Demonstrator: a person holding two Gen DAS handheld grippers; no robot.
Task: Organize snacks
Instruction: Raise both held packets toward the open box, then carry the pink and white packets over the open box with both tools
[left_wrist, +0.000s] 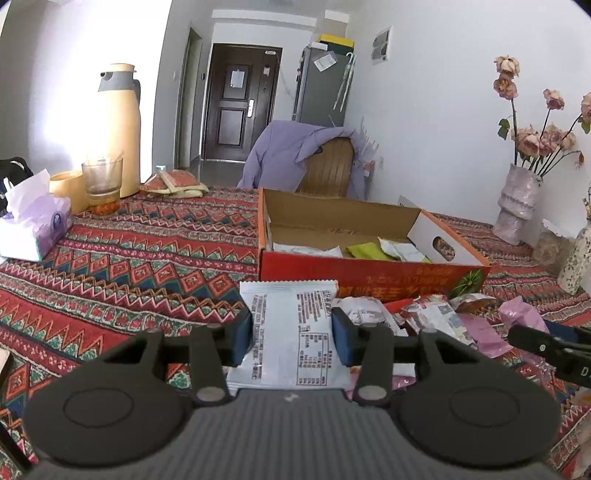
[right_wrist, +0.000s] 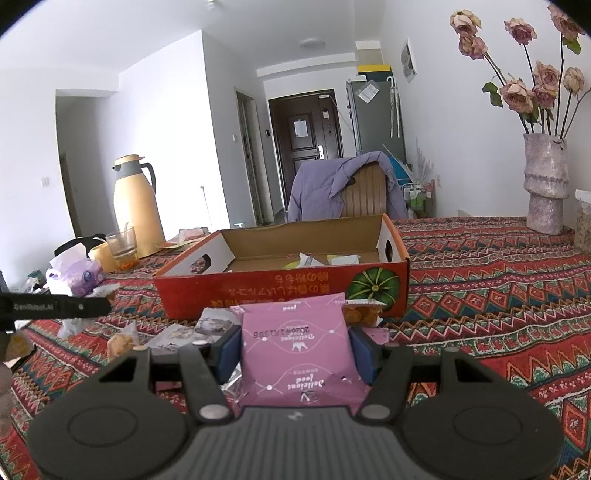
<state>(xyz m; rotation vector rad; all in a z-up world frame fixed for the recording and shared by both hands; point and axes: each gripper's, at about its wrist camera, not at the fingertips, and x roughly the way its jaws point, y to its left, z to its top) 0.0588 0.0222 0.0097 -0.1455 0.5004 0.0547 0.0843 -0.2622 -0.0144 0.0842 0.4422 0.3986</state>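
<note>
Left wrist view: our left gripper (left_wrist: 291, 334) clamps a white snack packet (left_wrist: 286, 325) between narrowed jaws, while our right gripper (right_wrist: 293, 350) grips a pink packet (right_wrist: 295, 350) likewise. We judge both should lift clear of the loose snacks (right_wrist: 166, 336), then release over the far open cardboard box (right_wrist: 280, 288).

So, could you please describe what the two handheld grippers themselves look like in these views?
Both match: the left gripper and right gripper have matte black linkage arms with silver pivot pins, blue pads on the fingers, round black discs either side, and a grey ribbed body. White lettering marks the left gripper's side, seen from the right wrist. No cables or sleeves show.
</note>
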